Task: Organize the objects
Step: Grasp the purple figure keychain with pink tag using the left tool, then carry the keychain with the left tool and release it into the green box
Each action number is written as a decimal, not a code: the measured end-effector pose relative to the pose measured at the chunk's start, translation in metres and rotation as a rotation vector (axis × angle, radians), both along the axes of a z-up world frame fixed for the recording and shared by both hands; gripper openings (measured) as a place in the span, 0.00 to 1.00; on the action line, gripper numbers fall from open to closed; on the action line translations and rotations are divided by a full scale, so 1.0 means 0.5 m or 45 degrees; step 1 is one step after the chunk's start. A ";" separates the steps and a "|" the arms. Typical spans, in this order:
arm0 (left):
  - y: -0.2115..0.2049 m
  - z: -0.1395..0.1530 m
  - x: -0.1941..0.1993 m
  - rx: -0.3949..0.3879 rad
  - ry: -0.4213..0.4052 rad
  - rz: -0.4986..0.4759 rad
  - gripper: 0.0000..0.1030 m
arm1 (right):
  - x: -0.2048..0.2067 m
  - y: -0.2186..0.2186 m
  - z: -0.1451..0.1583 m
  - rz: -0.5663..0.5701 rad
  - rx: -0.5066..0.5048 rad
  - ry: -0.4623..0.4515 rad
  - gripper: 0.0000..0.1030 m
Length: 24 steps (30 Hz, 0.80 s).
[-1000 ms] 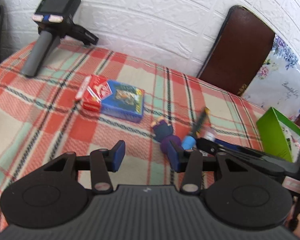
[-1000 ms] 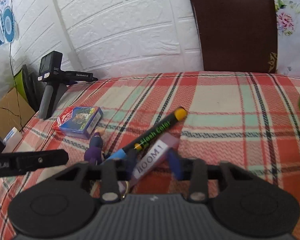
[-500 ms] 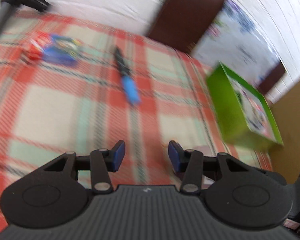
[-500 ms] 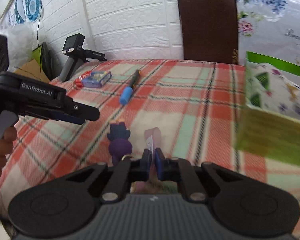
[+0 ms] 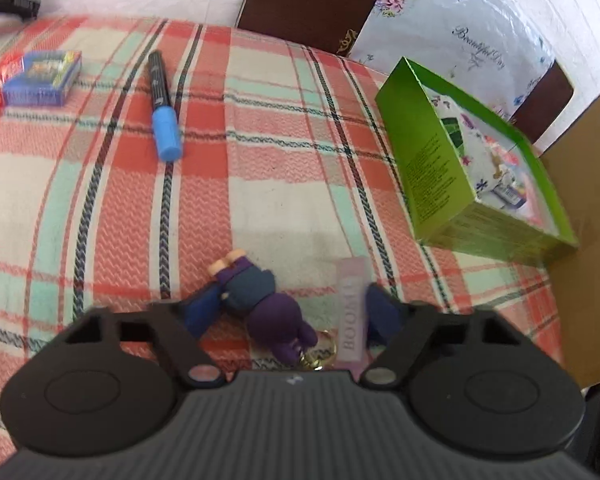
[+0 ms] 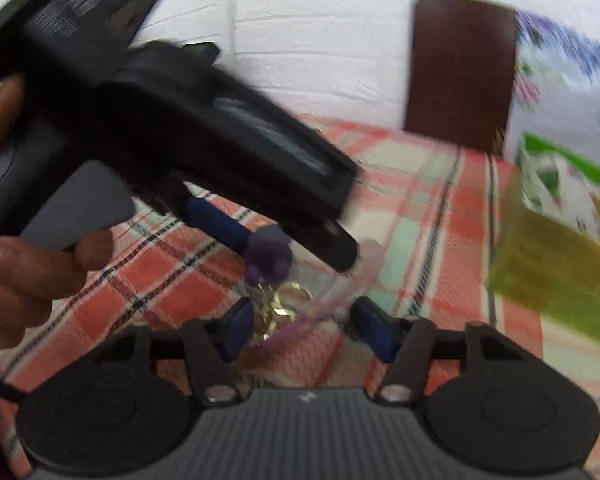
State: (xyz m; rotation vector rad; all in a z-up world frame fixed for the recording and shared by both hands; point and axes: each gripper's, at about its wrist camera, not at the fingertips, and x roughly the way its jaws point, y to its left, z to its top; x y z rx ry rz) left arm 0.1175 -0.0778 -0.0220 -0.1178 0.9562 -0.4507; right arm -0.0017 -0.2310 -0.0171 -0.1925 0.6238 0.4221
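Plaid cloth [image 5: 112,184] covers the surface in the left wrist view, where the left gripper [image 5: 288,316] is spread wide around a purple figure keychain [image 5: 260,304] and its pink BOOM tag [image 5: 351,312], with a blue-capped marker [image 5: 162,108] and card box [image 5: 40,78] far left and a green box [image 5: 432,160] right. From the right wrist, blurred, the right gripper [image 6: 306,330] gapes wide just near of the keychain's gold ring [image 6: 284,304], the left gripper's body close above.

woven plaid cloth [image 5: 204,208], glossy green cardboard box [image 5: 432,160], shiny metal keyring [image 5: 324,350]
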 end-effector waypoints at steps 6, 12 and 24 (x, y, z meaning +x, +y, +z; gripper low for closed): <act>0.012 0.049 0.004 -0.070 -0.001 0.029 0.47 | -0.015 0.006 0.034 0.013 -0.017 -0.126 0.17; -0.114 0.163 0.019 -0.104 -0.203 -0.146 0.47 | -0.024 -0.072 0.113 -0.163 -0.034 -0.399 0.17; -0.422 0.159 0.118 -0.065 -0.299 -0.417 0.47 | 0.084 -0.306 0.121 -0.578 -0.004 -0.440 0.17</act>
